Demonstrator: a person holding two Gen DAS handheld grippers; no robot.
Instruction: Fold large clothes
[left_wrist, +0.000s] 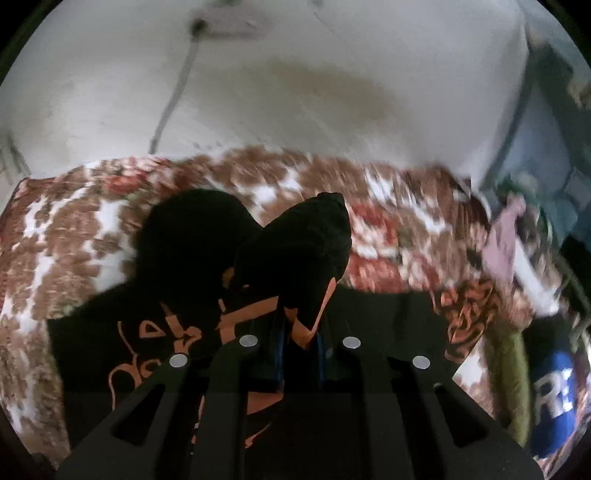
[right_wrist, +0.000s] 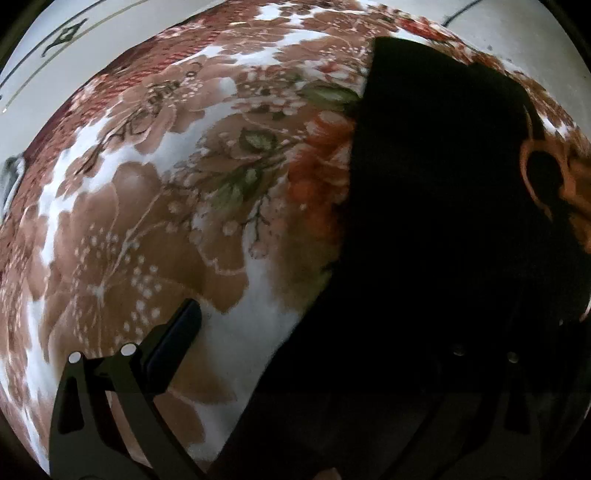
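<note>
A black garment (left_wrist: 192, 236) with orange print lies spread on the floral bedspread (left_wrist: 74, 236). My left gripper (left_wrist: 299, 332) is shut on a bunched fold of it, and the pinched cloth stands up in a dark hump just past the fingertips. In the right wrist view the same black garment (right_wrist: 443, 221) covers the right half of the picture. My right gripper (right_wrist: 325, 325) stands wide open just above it. Its left finger (right_wrist: 177, 332) is over bare bedspread (right_wrist: 147, 221). The right finger is barely visible against the black cloth.
A white wall (left_wrist: 295, 74) rises behind the bed. At the right edge lies a pile of other clothes, among them a pink piece (left_wrist: 506, 236) and a blue one with white letters (left_wrist: 554, 398). The left wrist view is motion-blurred.
</note>
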